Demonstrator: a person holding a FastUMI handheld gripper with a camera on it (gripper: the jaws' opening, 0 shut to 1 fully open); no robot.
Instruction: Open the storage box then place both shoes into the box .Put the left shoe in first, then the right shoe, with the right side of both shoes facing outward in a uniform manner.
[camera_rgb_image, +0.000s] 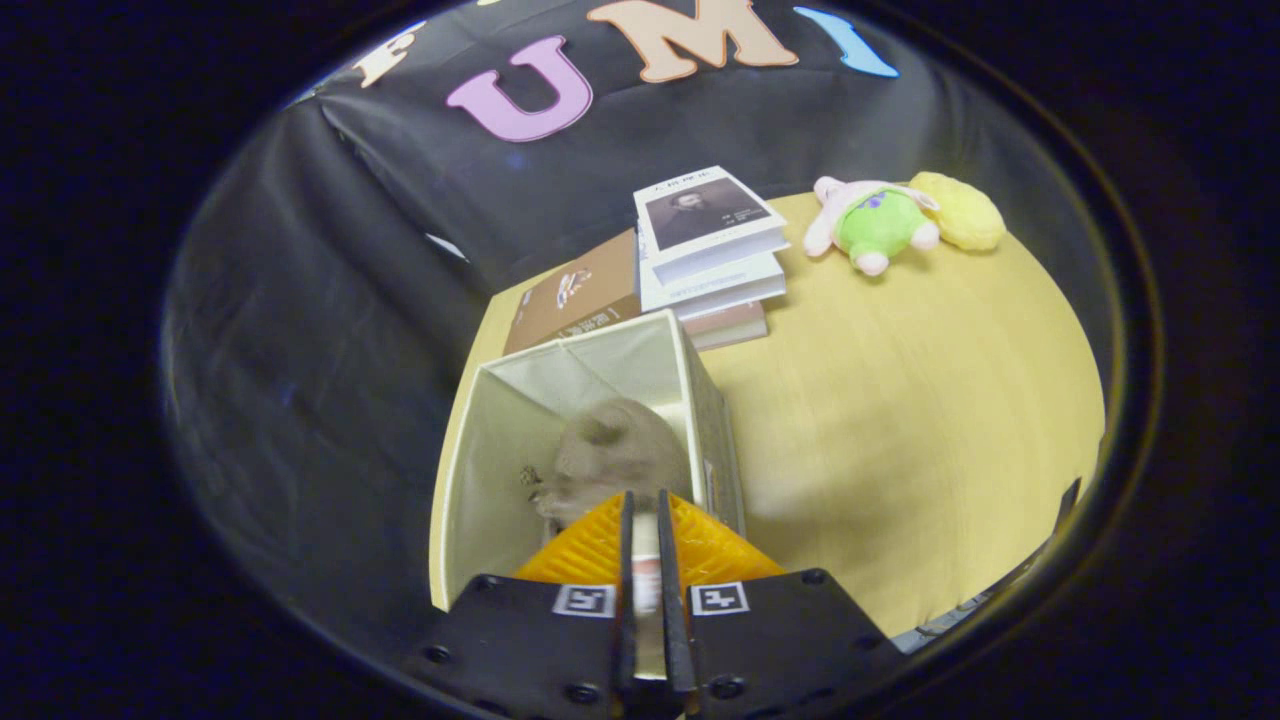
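Note:
The open white storage box (500, 450) stands on the yellow table (900, 430) near its left edge, with its top open. A grey-brown shoe (615, 455) hangs inside the box against the right wall, just ahead of my fingers. My gripper (641, 497) is above the box's near side. Its orange fingers (700, 545) are drawn almost together on a thin pale edge of the shoe. The shoe hides the bottom of the box, and I cannot tell whether a second shoe lies under it.
Beyond the box a stack of books (705, 250) rests on the table, with a brown book (575, 300) lying beside it. A green and pink plush toy (880, 225) and a yellow plush (958, 210) sit at the far right.

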